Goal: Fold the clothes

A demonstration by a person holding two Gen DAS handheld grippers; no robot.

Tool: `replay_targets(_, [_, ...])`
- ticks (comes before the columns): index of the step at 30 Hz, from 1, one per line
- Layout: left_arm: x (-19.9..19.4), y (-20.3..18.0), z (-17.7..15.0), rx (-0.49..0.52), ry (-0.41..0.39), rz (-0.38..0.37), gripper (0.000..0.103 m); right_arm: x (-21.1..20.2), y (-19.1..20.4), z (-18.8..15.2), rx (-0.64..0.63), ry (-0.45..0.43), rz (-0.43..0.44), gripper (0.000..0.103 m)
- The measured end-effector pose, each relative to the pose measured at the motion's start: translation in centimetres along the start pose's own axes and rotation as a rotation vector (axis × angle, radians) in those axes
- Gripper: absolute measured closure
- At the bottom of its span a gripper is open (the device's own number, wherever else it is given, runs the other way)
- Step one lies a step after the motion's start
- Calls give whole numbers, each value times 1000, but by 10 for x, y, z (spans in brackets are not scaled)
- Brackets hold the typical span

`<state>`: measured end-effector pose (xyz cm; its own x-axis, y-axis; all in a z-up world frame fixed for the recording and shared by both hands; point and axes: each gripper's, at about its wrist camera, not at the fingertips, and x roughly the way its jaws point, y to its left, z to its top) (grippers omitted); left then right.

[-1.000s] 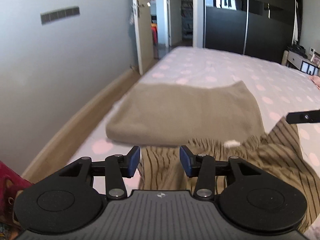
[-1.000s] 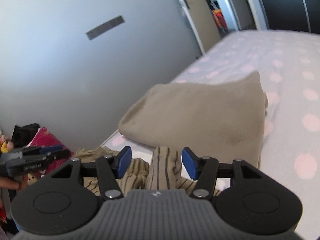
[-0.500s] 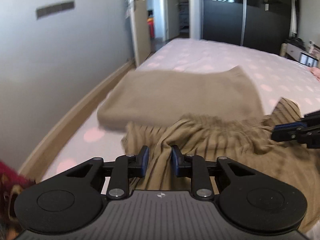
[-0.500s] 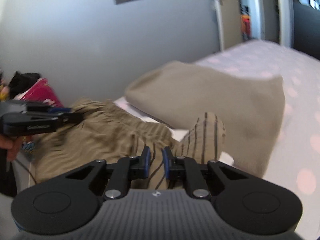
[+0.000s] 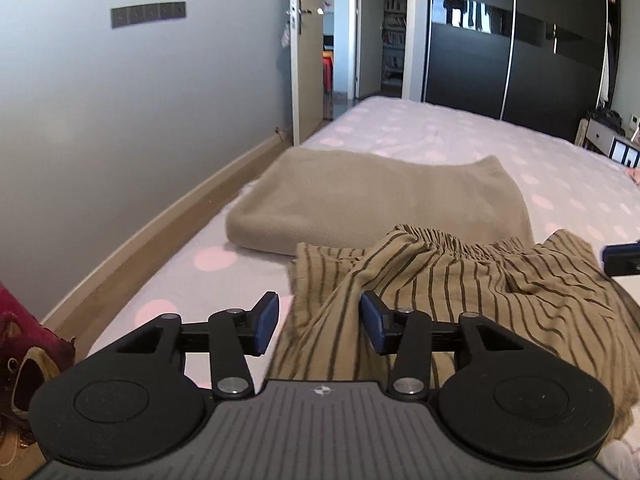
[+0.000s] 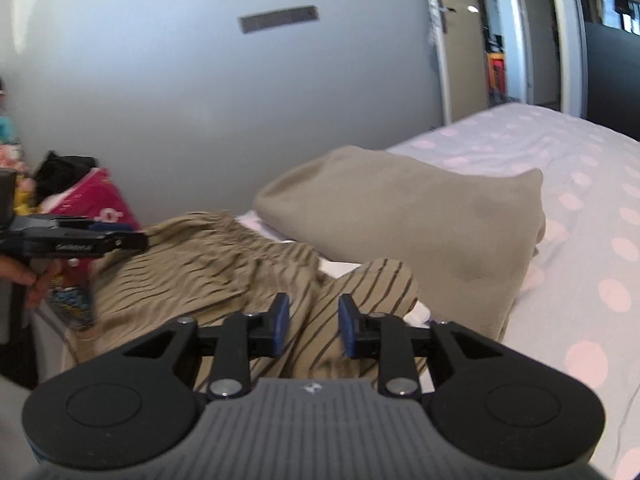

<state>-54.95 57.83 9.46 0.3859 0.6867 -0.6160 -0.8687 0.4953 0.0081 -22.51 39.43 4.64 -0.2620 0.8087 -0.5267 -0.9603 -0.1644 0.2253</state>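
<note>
1. a striped tan garment [image 5: 460, 280] lies rumpled on the near end of a bed [image 5: 460, 136] with a pale sheet that has pink dots.
2. just behind the garment sits a plain beige folded blanket [image 5: 380, 200]. the garment's far edge touches it.
3. the left gripper [image 5: 318, 320] has its blue pads apart and they are opening. a fold of the striped cloth lies between them, but the pads do not press on it.
4. the right gripper [image 6: 313, 324] is opening too. its pads stand a bit apart with a striped flap of the garment between them, not squeezed.
5. in the right wrist view, a hand [image 6: 28, 276] holds the left gripper over the far side of the garment.
6. a pink bag [image 6: 92, 200] sits by the grey wall [image 6: 200, 100].
7. a dark wardrobe [image 5: 520, 52] stands past the bed, next to an open door [image 5: 298, 60].
</note>
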Motion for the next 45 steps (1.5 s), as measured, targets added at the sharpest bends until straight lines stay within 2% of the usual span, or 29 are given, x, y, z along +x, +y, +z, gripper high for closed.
replay_targets(1, [-5,4,-3,-16,1,6,57,-9,1,-3,-9,-2,13,64])
replay_targets(5, [-20,18,-18,-72,14,20,57,-36,9,-21,-47,20,62,64])
replay_targets(8, [-24,24,-28,-96,15,18,64,-46,16,-41,-89,56,88,66])
replay_targets(10, [-19,23,-30,-104,24,22,65,-45,19,-51,-101,83,90,83])
replay_targets(11, [-16,22,-32,-104,29,28,65,-41,19,-56,-98,98,90,85])
replay_targets(13, [-8,22,-33,-100,40,51,65,-34,19,-65,-88,125,92,97])
replay_targets(19, [13,31,-43,-166,90,123,65,-24,12,-76,-41,183,65,97])
replay_targets(22, [6,34,-45,-176,84,140,65,-32,6,-78,-43,200,39,96])
replay_targets(26, [-24,23,-41,-126,50,176,65,-48,-2,-74,-52,196,2,92])
replay_targets(29, [-52,3,-32,-89,11,150,56,-61,0,-57,-79,169,-44,87])
replay_targets(31, [-69,-14,-24,-69,-13,118,51,-72,5,-40,-100,128,-74,73])
replay_targets(34, [-98,-42,-11,-56,-45,79,42,-87,22,-8,-119,32,-103,71])
replay_targets(35, [-108,-51,-8,-50,-59,74,40,-93,29,3,-115,-1,-115,67])
replay_targets(39, [-145,-86,1,-21,-126,65,28,-115,56,40,-56,-101,-140,53])
replay_targets(42, [-166,-105,3,-13,-148,74,27,-129,76,50,17,-118,-150,48])
replay_targets(45, [-177,-120,1,0,-140,100,27,-139,89,40,97,-107,-101,40])
